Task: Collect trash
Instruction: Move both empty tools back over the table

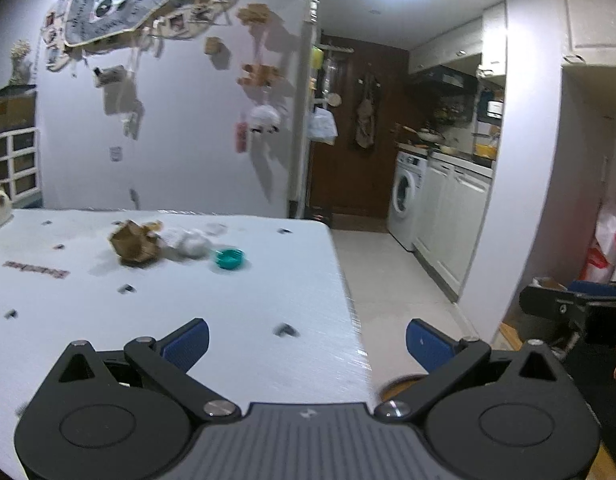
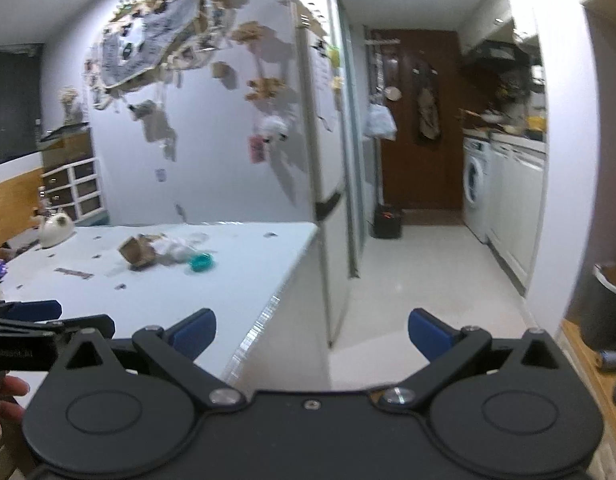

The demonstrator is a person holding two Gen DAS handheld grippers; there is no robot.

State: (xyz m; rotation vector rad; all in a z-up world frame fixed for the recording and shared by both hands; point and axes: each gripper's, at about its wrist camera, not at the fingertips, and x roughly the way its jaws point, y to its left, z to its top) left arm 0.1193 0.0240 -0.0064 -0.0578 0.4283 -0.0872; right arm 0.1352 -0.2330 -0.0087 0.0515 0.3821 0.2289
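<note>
White table (image 1: 228, 300) filled the room's near side, with the kitchen far behind. Both claws were spread wide and held nothing: left gripper (image 1: 307, 343), right gripper (image 2: 312, 335). All the trash was still to pick up, I think: brown paper ball (image 1: 133, 246), white wrapper (image 1: 190, 243), teal cap (image 1: 229, 259), at 11 o'clock. The dark bin (image 2: 604, 308) sat at 3 o'clock; its inside was hidden.

Both tools match: left gripper (image 1: 307, 346) and right gripper (image 2: 312, 334) have matte black linkage arms, blue ribbed pads (image 1: 187, 343), silver pivot screws (image 1: 219, 407), round black discs each side. Left body is ribbed grey with a small white logo; right body is plain black with a centre screw.
</note>
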